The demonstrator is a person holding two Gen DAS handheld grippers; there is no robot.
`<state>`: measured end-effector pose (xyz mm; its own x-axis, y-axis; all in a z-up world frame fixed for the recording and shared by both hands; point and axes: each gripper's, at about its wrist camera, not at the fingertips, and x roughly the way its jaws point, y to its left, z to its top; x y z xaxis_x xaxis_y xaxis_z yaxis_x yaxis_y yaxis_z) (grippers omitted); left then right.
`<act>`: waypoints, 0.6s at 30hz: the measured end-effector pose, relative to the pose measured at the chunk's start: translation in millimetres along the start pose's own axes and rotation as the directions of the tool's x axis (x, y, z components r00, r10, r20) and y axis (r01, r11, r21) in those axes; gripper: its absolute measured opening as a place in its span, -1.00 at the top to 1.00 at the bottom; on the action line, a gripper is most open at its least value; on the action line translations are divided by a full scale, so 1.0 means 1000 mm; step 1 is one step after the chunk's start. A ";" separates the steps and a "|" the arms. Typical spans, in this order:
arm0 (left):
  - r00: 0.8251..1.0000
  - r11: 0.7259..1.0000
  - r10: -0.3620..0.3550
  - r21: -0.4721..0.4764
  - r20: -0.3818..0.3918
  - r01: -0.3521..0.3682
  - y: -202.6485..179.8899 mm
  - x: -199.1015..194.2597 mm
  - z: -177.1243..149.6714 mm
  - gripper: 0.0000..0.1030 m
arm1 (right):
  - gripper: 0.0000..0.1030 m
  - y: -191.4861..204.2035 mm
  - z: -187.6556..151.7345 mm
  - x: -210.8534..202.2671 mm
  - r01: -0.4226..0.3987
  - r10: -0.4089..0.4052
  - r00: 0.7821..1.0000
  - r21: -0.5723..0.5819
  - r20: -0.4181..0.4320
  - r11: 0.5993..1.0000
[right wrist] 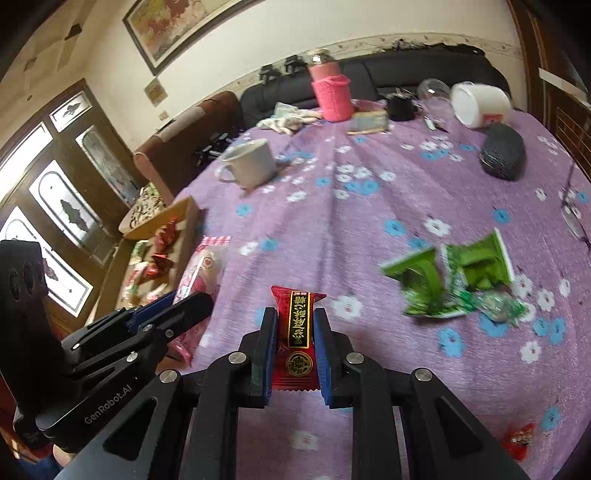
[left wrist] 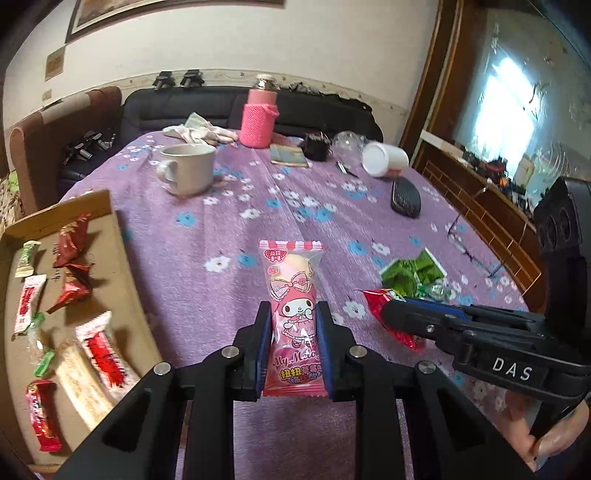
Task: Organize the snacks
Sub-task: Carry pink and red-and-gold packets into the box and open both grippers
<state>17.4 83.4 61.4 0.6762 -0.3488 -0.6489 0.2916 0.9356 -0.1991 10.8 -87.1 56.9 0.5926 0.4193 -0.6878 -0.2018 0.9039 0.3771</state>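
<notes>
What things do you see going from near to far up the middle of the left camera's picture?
Left gripper → pink snack packet it holds → white mug → pink knitted bottle → black sofa.

Black sofa (left wrist: 236, 107), cream wall (left wrist: 258, 40), framed painting (right wrist: 184, 29)

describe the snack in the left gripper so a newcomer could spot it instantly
Above the purple floral tablecloth, right of the cardboard tray, the left gripper pinches a tall pink packet. It alone shows a cartoon bunny; neighbours are red or green.
</notes>
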 end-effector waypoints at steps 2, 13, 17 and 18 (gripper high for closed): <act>1.000 1.000 0.004 -0.017 0.012 -0.004 0.009 -0.008 0.002 0.57 | 0.60 0.014 0.003 0.002 -0.011 0.011 1.000 -0.020 0.003 1.000; 0.991 0.980 0.113 -0.173 0.072 -0.099 0.098 -0.061 0.003 0.57 | 0.59 0.105 0.007 0.033 -0.122 0.117 0.992 -0.130 -0.044 0.984; 0.983 0.957 0.175 -0.244 0.061 -0.155 0.139 -0.075 -0.007 0.56 | 0.59 0.137 0.004 0.049 -0.147 0.137 0.988 -0.176 -0.067 0.973; 0.980 0.951 0.193 -0.258 0.052 -0.173 0.149 -0.076 -0.011 0.56 | 0.59 0.143 0.004 0.053 -0.153 0.141 0.987 -0.183 -0.075 0.971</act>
<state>1.4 249.7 73.2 0.7540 -0.1646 -0.6360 -0.0142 0.9638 -0.2662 16.4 64.3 76.9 0.4979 0.5478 -0.6723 -0.4293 0.8293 0.3577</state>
